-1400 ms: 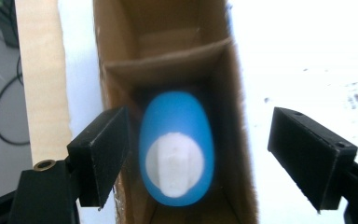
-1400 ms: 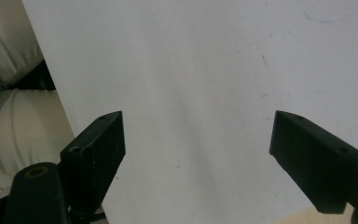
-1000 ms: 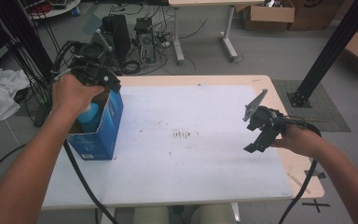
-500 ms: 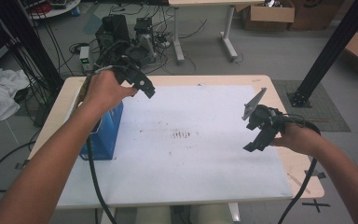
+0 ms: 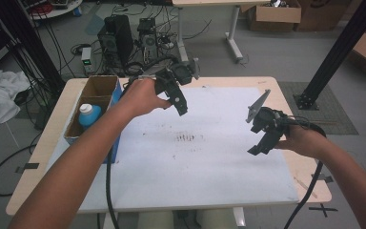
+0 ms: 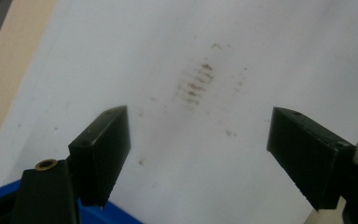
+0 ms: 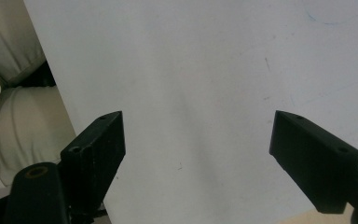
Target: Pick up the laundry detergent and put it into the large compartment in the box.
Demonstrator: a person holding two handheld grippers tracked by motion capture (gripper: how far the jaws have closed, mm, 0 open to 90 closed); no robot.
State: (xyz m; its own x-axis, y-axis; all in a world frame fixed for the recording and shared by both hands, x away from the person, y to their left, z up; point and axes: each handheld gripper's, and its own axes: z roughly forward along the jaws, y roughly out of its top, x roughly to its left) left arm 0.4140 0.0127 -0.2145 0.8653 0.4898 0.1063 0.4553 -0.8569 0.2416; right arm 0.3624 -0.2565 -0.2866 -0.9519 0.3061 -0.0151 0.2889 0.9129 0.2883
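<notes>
An open blue cardboard box point(image 5: 106, 145) stands at the table's left edge. A white bottle with a blue cap point(image 5: 88, 114) stands upright inside it. My left gripper point(image 5: 181, 107) hangs above the back left of the white sheet point(image 5: 209, 167), to the right of the box and apart from it. In the left gripper view my left gripper point(image 6: 198, 135) is open and empty over brown smudges point(image 6: 196, 86). My right gripper point(image 5: 261, 143) is held low over the sheet's right side. In the right gripper view my right gripper point(image 7: 198, 135) is open with bare sheet between the jaws.
The wooden table point(image 5: 286, 95) shows as a rim around the sheet. On the floor behind stand computer cases and cables point(image 5: 124, 38). A black post point(image 5: 333, 52) rises at the right. A white cloth point(image 5: 0, 100) lies on the floor at left.
My left gripper has left the box and swung right, out over the sheet. The bottle stays in the box. The right gripper has not moved.
</notes>
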